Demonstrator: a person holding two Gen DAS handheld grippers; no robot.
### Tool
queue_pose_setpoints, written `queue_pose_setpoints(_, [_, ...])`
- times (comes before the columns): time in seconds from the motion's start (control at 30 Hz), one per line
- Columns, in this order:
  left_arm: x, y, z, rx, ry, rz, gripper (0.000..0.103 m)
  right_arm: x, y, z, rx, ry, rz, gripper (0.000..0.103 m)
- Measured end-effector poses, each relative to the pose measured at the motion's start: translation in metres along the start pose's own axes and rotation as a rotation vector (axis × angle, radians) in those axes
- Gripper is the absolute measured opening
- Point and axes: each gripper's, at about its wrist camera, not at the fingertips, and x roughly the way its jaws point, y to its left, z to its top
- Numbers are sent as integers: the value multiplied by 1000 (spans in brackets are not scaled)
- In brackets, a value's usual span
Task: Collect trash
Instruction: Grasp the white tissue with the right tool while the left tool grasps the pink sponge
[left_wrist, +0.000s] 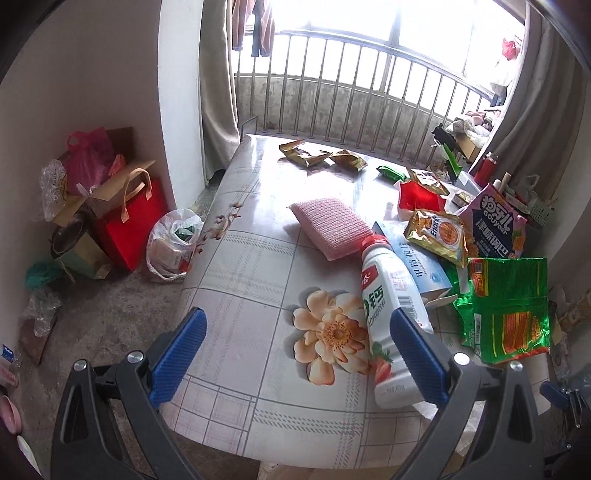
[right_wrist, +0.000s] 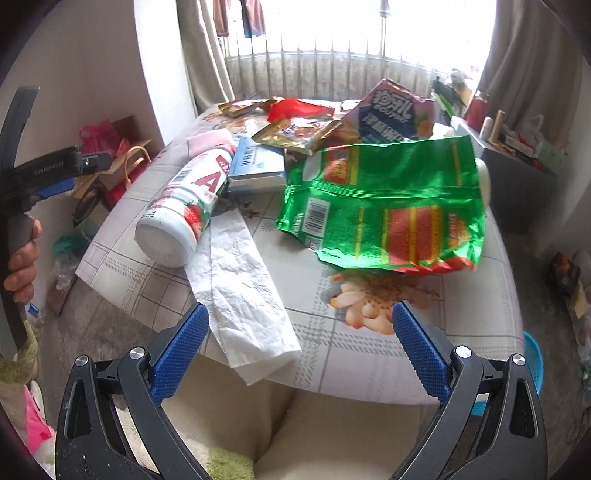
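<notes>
A: Left wrist view: the white plastic bottle (left_wrist: 388, 314) lies on its side on the table (left_wrist: 236, 280). Its long axis runs away from the camera, with the red cap toward the window and the flat base toward the near edge of the table.

B: And the left gripper (left_wrist: 297, 334)?

A: Its blue ribbed fingers are spread wide and hold nothing. The right finger (left_wrist: 415, 360) is just beside the lower part of the bottle; I cannot tell if it touches.

B: In the right wrist view the same bottle (right_wrist: 184, 210) shows its round base toward the camera, and the cap end points to the far left. A crumpled white paper towel (right_wrist: 247, 291) lies under the base and hangs over the near table edge.

A: What is the state of the right gripper (right_wrist: 301, 332)?

B: Also spread apart, empty, hovering above the near edge. Beyond it, a shiny green foil bag (right_wrist: 384, 206) lies wrinkled and flat, its wide side facing up.

A: I see that green bag (left_wrist: 506, 306) to the right of the bottle. Behind the cap is a pink knitted pad (left_wrist: 330, 227), rectangular and soft. Next to it lie a pale blue box (left_wrist: 417, 262), a gold foil packet (left_wrist: 437, 234) and a purple snack bag (left_wrist: 493, 225).

B: The tablecloth is glossy, with a grid pattern and printed flowers.
</notes>
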Motion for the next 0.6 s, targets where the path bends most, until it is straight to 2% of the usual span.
queue_pose_setpoints(0.13, [19,14,8,-35,-10,-119,97,40,19,8,-36,100,66,72])
queue_pose_setpoints(0.27, [44,14,22,-26,-8,-145,97,66,29,9,-61,193,76,56])
queue_pose_setpoints(0.33, [59,11,34,-4,0,-161,97,65,34,8,-96,179,42,47])
queue_pose_setpoints(0.4, [74,10,48,-7,13,-190,97,63,33,9,-87,184,56,37])
queue_pose_setpoints(0.47, [93,6,64,1,26,-204,97,64,33,12,-74,187,42,20])
queue_pose_setpoints(0.53, [116,3,81,16,76,-219,97,63,26,13,-44,198,38,13])
queue_pose_setpoints(0.6, [142,6,96,-38,151,-231,97,61,21,12,-19,201,25,11])
